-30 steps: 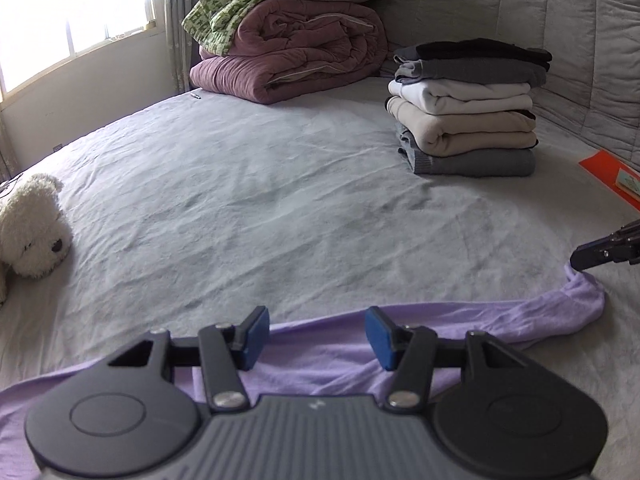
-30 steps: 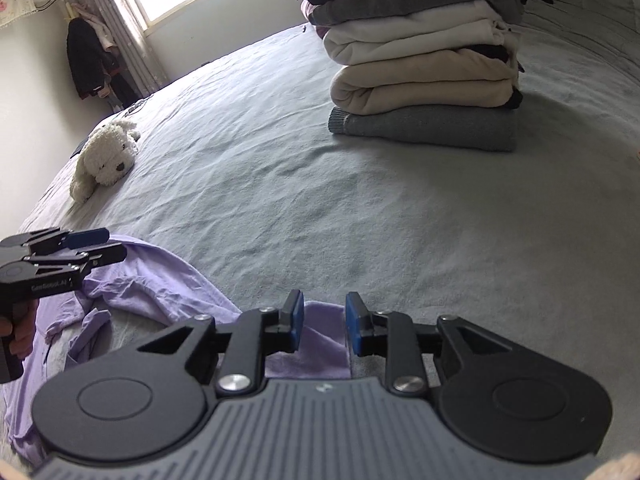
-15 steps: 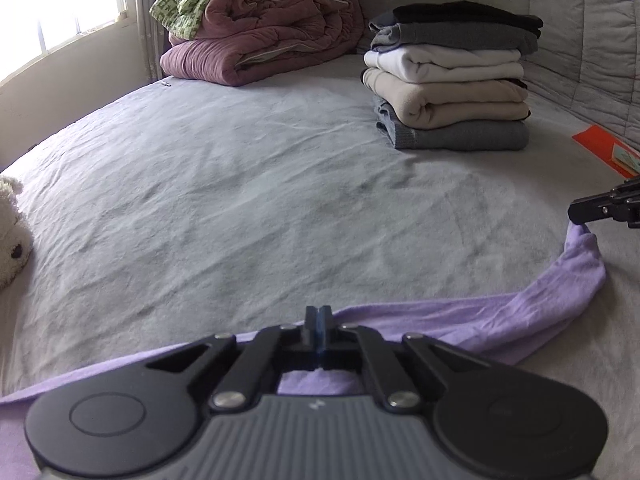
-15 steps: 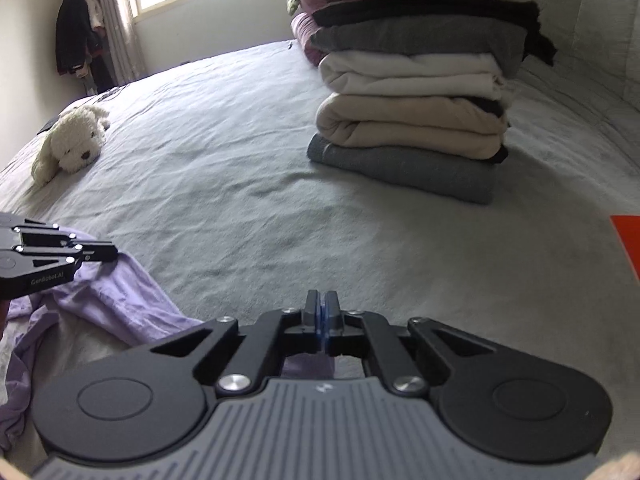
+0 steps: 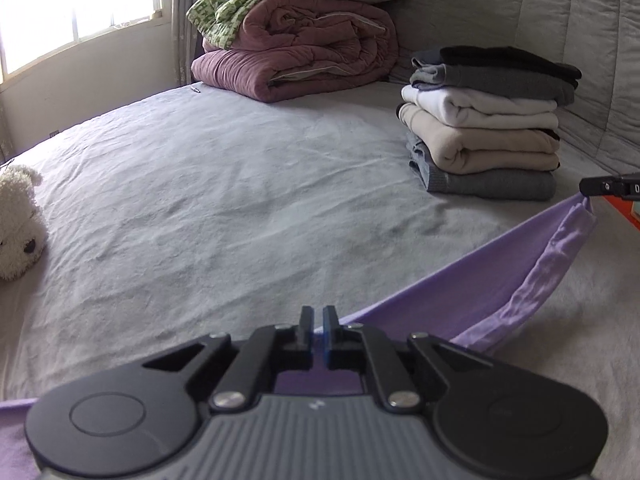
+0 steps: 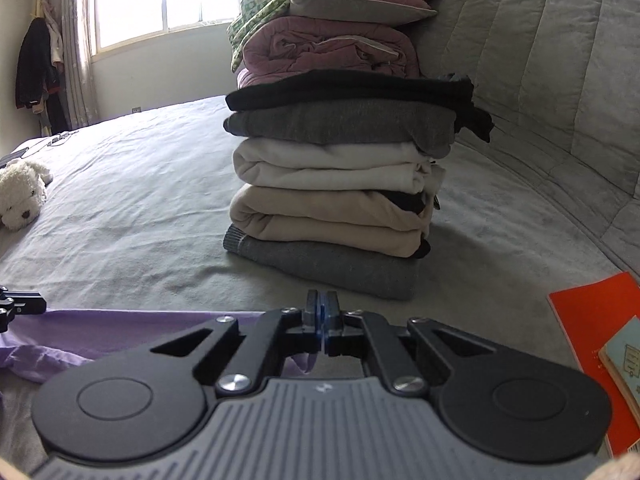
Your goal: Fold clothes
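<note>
The purple garment (image 5: pixel 472 292) is hanging stretched above the grey bed sheet (image 5: pixel 224 200) — I am pinching one edge of it in my left gripper (image 5: pixel 319 334), whose blue pads are clenched on the cloth, and the other edge in my right gripper (image 6: pixel 321 324), clamped just as tight. Beyond the taut edge a stack of folded clothes (image 6: pixel 336 184) is sitting on the bed, with a plush dog (image 5: pixel 18 224) lying far to the left and an orange book (image 6: pixel 592 336) lying to the right.

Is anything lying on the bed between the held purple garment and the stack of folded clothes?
Nothing visible does. Both the left gripper and right gripper are shut on the purple garment, and bare bed sheet runs up to the folded stack.
</note>
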Demonstrator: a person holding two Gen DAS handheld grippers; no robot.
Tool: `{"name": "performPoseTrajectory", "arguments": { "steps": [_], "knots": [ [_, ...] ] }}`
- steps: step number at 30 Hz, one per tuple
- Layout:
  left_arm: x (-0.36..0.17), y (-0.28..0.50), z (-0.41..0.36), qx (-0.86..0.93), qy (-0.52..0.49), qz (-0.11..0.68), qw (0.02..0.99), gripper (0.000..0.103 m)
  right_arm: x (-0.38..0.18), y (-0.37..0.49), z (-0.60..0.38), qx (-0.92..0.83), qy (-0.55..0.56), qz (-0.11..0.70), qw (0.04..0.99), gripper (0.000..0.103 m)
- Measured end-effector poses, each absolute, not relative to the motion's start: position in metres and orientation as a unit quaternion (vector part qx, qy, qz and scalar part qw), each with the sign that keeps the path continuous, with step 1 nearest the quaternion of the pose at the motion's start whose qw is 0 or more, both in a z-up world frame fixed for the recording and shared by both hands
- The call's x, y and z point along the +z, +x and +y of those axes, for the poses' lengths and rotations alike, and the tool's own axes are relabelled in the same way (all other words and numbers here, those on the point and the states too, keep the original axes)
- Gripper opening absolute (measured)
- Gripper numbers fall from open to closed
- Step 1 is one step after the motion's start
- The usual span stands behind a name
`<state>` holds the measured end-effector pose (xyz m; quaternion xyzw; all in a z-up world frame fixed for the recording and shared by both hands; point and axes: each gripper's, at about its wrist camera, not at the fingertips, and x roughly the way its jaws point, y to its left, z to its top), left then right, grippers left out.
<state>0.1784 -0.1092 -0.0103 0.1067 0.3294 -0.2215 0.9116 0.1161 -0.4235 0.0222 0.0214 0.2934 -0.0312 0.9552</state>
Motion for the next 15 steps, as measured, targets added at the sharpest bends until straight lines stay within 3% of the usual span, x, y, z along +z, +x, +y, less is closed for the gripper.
{"name": "performPoseTrajectory", "arguments": {
  "steps": [7, 15],
  "knots": [
    [-0.007, 0.185, -0.095, -0.232, 0.093, 0.318, 0.914, 0.038, 0.006, 0.137, -0.430, -0.037, 0.013, 0.297, 0.954, 0.001],
    [-0.013, 0.198, -0.073, -0.193, 0.101, 0.322, 0.921, 0.041, 0.004, 0.159, -0.424, -0.042, -0.018, 0.280, 0.959, 0.001]
  ]
}}
